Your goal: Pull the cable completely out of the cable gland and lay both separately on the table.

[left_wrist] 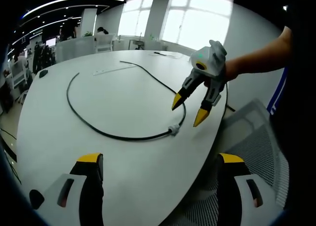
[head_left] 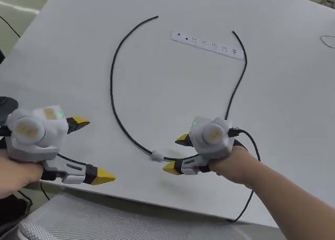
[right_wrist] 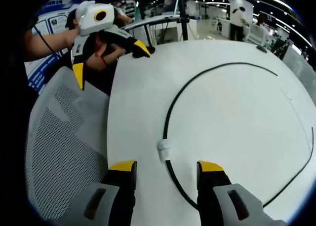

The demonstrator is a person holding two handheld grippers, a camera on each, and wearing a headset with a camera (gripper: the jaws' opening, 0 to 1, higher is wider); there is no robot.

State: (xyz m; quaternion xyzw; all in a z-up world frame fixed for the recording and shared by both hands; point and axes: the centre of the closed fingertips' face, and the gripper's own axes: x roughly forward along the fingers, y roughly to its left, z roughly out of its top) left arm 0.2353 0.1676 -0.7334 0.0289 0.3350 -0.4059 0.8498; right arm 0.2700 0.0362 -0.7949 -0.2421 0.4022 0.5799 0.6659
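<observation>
A long black cable (head_left: pixel 111 88) lies in a big loop on the white table (head_left: pixel 172 77), threaded through a small white cable gland (head_left: pixel 156 156) near the front edge. The gland (right_wrist: pixel 163 150) sits just ahead of my right gripper (right_wrist: pixel 163 167), whose jaws stand open on either side of the cable (right_wrist: pixel 173 105). In the head view the right gripper (head_left: pixel 176 153) is a short way right of the gland. My left gripper (head_left: pixel 91 148) is open at the table's front left, holding nothing. In the left gripper view, the gland (left_wrist: pixel 173 130) lies well ahead of that gripper (left_wrist: pixel 160 159).
A white power strip (head_left: pixel 208 44) lies at the far middle of the table, inside the loop's open end. A grey mesh chair (head_left: pixel 104 219) stands against the front edge. A thin wire loop (head_left: pixel 328 40) rests at the far right.
</observation>
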